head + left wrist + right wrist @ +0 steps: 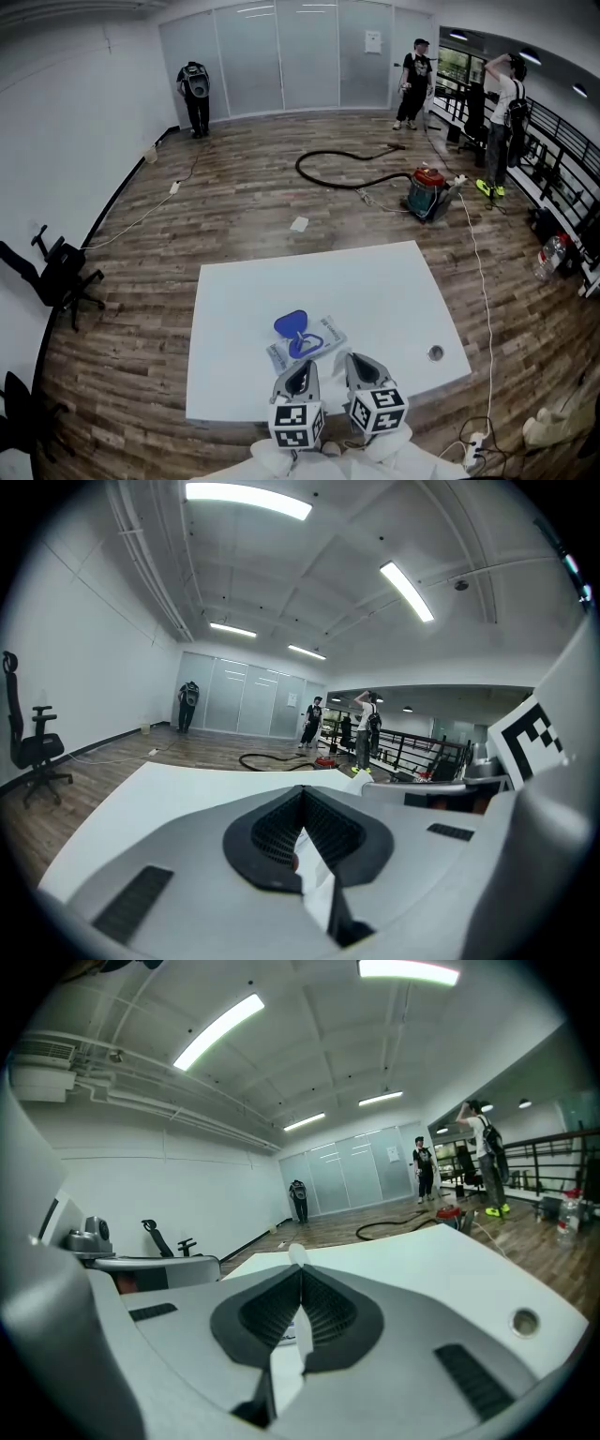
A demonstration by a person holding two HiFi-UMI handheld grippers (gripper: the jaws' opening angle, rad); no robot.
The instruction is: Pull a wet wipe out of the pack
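The worktop [375,291] is white, smooth and matt. The floor [234,197] is wood planking with a faint sheen. The pack [330,334] is glossy plastic film, its lid [291,325] blue plastic. The left hand-held gripper [302,797] and the right hand-held gripper [300,1274] have matt grey plastic shells and black ribbed pads [274,829].

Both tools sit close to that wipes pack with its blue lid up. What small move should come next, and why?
Probably: open the jaws of the right gripper and ease it toward the wipes pack, whose blue lid is already up. Its jaws and those of the left gripper are together, gripping nothing.
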